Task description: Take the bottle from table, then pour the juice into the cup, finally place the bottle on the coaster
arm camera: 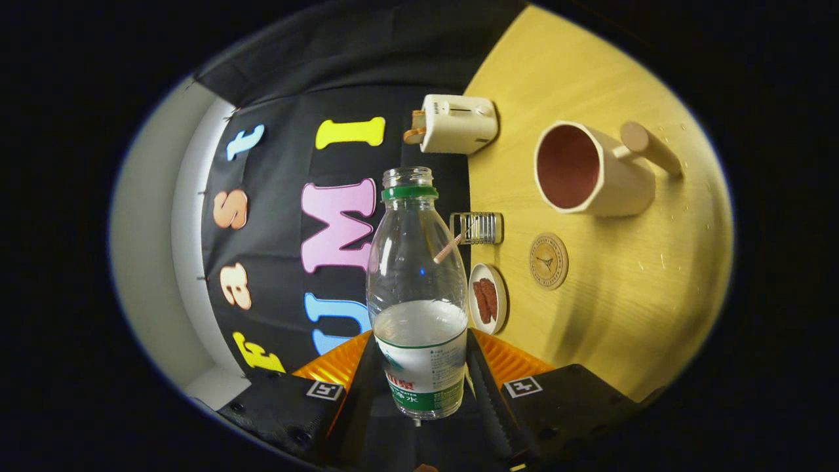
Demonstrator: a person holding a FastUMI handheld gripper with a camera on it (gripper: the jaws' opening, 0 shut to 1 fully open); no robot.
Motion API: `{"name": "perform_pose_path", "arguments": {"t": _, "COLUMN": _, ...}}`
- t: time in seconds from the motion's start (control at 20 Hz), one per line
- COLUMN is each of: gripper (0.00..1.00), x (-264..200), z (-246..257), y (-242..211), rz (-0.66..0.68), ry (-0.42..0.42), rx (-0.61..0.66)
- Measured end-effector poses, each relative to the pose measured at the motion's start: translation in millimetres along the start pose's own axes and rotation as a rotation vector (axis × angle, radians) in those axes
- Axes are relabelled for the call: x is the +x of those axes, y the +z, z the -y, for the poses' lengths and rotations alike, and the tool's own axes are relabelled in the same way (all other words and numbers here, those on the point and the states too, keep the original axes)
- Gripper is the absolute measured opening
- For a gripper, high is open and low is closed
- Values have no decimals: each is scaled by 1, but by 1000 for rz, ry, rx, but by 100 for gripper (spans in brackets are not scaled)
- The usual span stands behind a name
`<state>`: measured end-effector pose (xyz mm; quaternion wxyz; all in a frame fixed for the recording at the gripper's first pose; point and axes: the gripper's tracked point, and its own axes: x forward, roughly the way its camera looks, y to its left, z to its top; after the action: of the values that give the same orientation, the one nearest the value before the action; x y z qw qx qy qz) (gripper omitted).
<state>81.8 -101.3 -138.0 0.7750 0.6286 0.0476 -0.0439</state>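
The bottle [417, 288] is pinched by the tool [419, 367], rolled sideways, likely so it can be tipped toward the cup [593, 170].

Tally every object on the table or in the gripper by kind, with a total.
Bottle, clamped between the gripper fingers: 1
Cup: 1
Coaster: 1
Toaster: 1
Small plate with food: 1
Clear glass with a straw: 1
Total: 6
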Motion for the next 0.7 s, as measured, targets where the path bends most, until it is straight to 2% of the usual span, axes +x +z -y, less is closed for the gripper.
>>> {"name": "perform_pose_path", "arguments": {"t": 0.25, "gripper": 74, "x": -2, "z": -9, "y": 11, "rz": 50, "ry": -36, "rx": -369}}
{"name": "perform_pose_path", "arguments": {"t": 0.7, "gripper": 73, "x": 15, "z": -66, "y": 17, "rz": 162, "ry": -15, "rx": -967}}
